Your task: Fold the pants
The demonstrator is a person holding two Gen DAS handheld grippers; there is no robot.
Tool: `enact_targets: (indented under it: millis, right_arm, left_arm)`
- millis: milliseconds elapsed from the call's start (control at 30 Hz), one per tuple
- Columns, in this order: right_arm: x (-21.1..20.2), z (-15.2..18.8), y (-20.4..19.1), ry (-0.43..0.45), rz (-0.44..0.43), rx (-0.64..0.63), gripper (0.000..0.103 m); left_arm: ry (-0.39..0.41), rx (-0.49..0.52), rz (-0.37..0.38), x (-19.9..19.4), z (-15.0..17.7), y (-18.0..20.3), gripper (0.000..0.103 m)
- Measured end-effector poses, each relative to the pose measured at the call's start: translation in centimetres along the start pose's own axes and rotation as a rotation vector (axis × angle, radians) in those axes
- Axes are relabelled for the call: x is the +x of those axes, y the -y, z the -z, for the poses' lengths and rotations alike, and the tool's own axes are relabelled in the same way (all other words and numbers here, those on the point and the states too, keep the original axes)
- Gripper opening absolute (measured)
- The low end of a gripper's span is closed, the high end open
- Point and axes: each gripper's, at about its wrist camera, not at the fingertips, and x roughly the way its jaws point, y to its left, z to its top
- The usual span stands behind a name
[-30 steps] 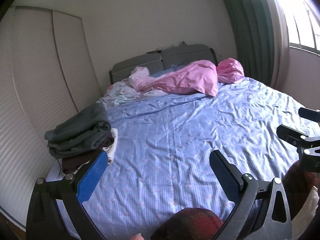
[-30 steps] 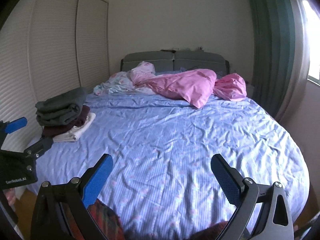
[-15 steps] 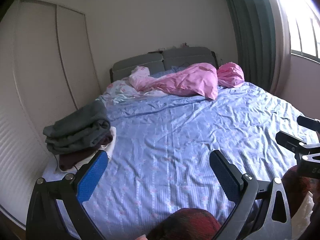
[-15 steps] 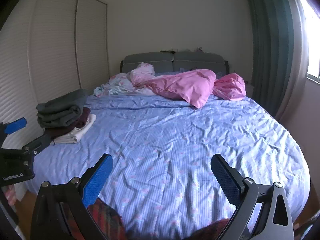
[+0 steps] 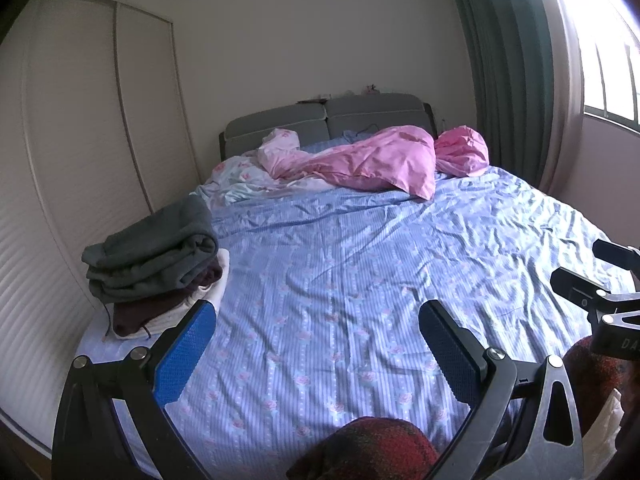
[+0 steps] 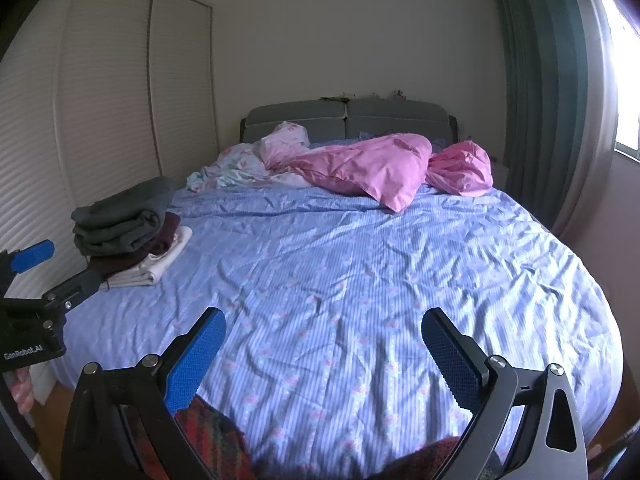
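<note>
1. The left hand-held gripper (image 5: 316,320) hovers above the near part of the bed with the wrinkled blue striped floral sheet (image 5: 360,280), its blue-padded jaws spread wide and holding nothing.
2. The right hand-held gripper (image 6: 322,328) hovers likewise, jaws spread apart and empty.
3. A dark red plaid fabric garment (image 5: 372,452), apparently the pants, bunches at the near edge of the bed below both grippers.
4. A stack of folded grey, maroon and cream clothes (image 6: 124,228) sits on the bed's left edge.
5. A crumpled pink duvet (image 6: 372,168) lies by the grey padded headboard (image 6: 344,118).
</note>
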Motion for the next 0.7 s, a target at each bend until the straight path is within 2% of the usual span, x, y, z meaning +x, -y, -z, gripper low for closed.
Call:
enact_targets:
  millis: [233,700]
  right_arm:
    - [0.0,-0.1,-0.1,-0.001,0.001,0.001,0.099]
    - [0.2,0.1,-0.1,-0.009,-0.001,0.001,0.099]
  left_arm:
    - [-0.006,-0.011,0.010,0.1,0.0,0.1,0.103]
    - [-0.022,-0.021,-0.018,0.1,0.5,1.7,0.103]
